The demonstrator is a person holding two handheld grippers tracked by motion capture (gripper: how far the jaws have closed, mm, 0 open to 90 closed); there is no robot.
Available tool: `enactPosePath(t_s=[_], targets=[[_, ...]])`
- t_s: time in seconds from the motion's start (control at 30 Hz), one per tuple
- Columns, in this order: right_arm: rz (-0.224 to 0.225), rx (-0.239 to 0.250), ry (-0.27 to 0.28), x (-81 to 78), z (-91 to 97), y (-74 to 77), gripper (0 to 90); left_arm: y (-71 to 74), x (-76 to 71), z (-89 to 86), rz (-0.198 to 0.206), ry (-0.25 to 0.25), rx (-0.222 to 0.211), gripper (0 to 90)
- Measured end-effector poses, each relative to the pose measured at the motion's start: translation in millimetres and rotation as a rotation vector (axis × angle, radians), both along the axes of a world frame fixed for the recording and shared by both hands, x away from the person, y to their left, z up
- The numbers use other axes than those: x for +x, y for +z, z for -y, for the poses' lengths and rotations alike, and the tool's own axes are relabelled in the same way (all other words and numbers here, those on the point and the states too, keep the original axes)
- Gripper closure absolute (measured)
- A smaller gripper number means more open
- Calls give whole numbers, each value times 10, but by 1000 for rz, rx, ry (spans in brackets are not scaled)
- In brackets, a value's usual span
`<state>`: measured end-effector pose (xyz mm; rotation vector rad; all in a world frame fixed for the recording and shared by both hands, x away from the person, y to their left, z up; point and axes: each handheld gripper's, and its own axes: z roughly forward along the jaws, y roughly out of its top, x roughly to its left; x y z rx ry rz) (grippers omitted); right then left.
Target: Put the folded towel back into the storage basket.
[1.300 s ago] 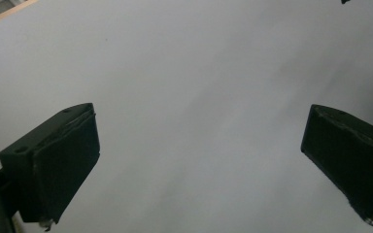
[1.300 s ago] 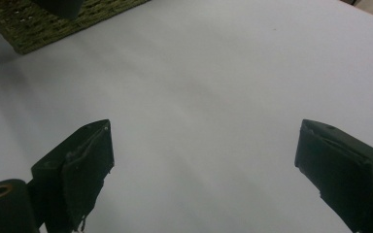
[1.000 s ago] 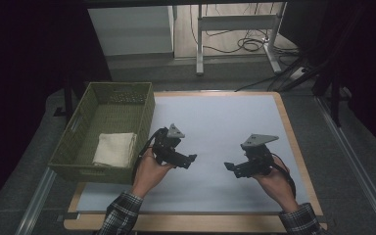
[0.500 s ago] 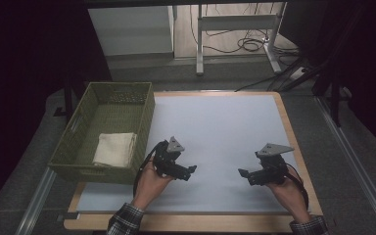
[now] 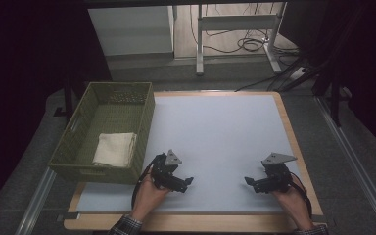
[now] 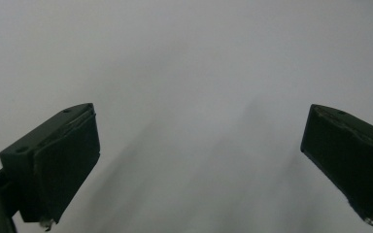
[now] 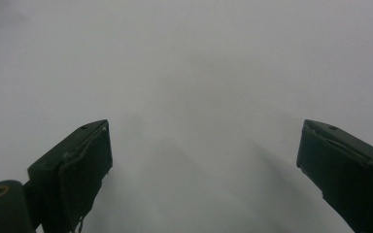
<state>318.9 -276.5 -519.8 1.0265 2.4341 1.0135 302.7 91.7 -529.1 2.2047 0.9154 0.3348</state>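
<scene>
The right gripper (image 7: 204,179) has its two black jaws spread wide, with nothing between them. Behind them is the plain pale grey table surface (image 7: 199,63), with soft shadows.

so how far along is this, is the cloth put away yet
Looks done: the folded cloth lies inside the green basket. In hand: nothing; the left gripper and right gripper are both open over the bare white mat. Left: apparently nothing else on the mat to move.
</scene>
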Motion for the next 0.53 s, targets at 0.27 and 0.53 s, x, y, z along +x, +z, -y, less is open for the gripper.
enactPosePath(t_s=[0.27, 0.53], targets=[[7, -23, -5, -20, 16, -102, 52, -166, -18, -29, -31, 14, 12, 3], [16, -31, -5, -30, 10, -115, 50, -183, -29, -42, -18, 13, 3, 4]])
